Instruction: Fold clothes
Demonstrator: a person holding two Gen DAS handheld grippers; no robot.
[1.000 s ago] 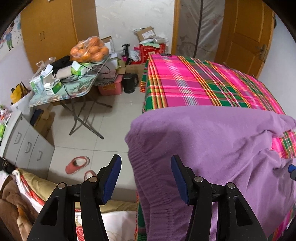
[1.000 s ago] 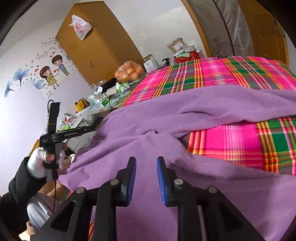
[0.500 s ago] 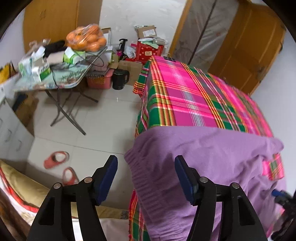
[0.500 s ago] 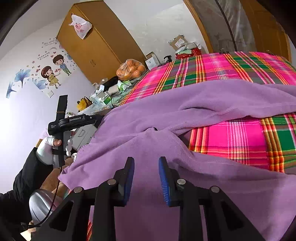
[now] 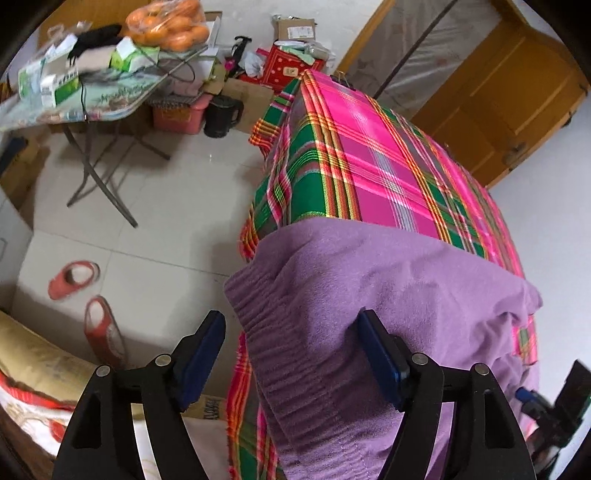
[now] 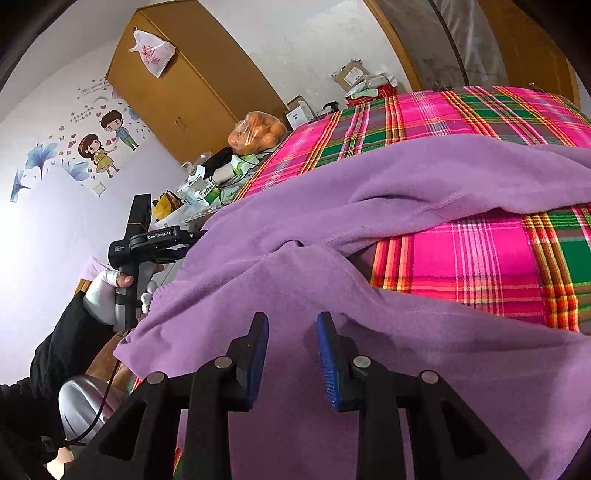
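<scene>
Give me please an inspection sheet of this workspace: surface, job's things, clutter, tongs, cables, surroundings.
Surface: pink and green plaid cloth covers the work surface.
Job's things: purple garment spread over the near end, its gathered waistband hanging over the edge.
Clutter: nothing seen on the cloth besides the garment.
Tongs: left tongs opening, the waistband between the jaws, pads not pressing; right tongs part open over the garment, gripping nothing.
Cables: a black cable hangs below the left tongs' handle.
Surroundings: folding table with a bag of oranges and boxes; slippers on the tiled floor; wooden wardrobe.
</scene>
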